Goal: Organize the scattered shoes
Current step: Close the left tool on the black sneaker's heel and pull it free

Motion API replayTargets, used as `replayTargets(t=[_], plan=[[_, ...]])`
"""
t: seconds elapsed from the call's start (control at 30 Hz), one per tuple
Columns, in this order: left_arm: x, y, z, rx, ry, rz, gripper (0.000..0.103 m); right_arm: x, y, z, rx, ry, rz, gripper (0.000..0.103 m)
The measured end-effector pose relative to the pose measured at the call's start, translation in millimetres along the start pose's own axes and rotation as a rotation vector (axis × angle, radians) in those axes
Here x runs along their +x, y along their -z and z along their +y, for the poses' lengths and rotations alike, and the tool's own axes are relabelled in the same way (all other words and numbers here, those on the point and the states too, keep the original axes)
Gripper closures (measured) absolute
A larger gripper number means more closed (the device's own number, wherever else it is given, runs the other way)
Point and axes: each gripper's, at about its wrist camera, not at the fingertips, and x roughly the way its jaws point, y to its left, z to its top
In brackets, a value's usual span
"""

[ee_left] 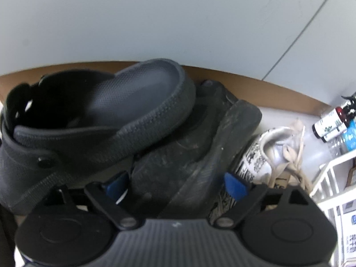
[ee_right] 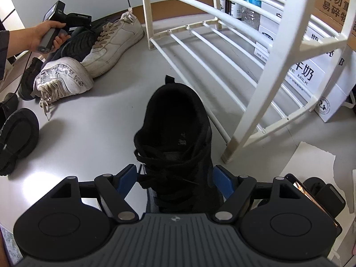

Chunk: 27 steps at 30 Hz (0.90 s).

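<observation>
In the left wrist view my left gripper (ee_left: 175, 184) has its blue pads on either side of a dark grey clog lying sole-up (ee_left: 189, 155); its jaws look closed on it. A second grey clog (ee_left: 93, 120) rests on top, opening facing me. A white sneaker (ee_left: 267, 153) lies just right. In the right wrist view my right gripper (ee_right: 175, 182) is shut on a black lace-up sneaker (ee_right: 175, 131), heel pointing away, in front of the white shoe rack (ee_right: 222, 51). Two white sneakers (ee_right: 95, 53) and the left gripper (ee_right: 64, 22) are at the far left.
Bottles (ee_right: 240, 2) and cardboard boxes (ee_right: 311, 71) stand behind the rack. A black round object (ee_right: 20, 131) and a black shoe (ee_right: 29, 80) lie at the left on the grey floor. A white sheet (ee_right: 311, 166) lies at right. A brown skirting (ee_left: 267, 84) runs along the wall.
</observation>
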Motion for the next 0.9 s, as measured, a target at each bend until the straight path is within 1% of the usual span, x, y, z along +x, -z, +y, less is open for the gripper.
replayTargets(t=[0.17, 0.2, 0.27, 0.43, 0.53, 0.7, 0.83, 0.9], plan=[[-8, -3, 16, -0.031, 0.053, 0.020, 0.019, 0, 1, -2, 0.006, 0.001, -0.001, 0.023], [-9, -4, 20, -0.039, 0.068, 0.028, 0.022, 0, 2, -1, 0.006, -0.001, -0.001, 0.023], [-12, -6, 28, -0.054, 0.094, 0.046, 0.023, 0, 2, 0, 0.006, -0.003, -0.001, 0.023], [-18, -7, 34, -0.045, 0.106, 0.071, 0.025, 1, 2, 8, -0.002, -0.017, -0.004, 0.023], [-22, -7, 41, -0.033, 0.126, 0.093, 0.026, 2, 2, 12, -0.003, -0.022, -0.007, 0.023], [-34, 3, 62, -0.028, 0.174, 0.130, 0.027, 3, 0, 18, -0.008, -0.031, -0.010, 0.023], [-27, -17, 89, -0.019, 0.181, 0.155, 0.028, 4, -1, 24, -0.009, -0.041, -0.015, 0.023], [-32, -15, 95, -0.009, 0.187, 0.168, 0.029, 4, -1, 27, -0.010, -0.048, -0.018, 0.023]])
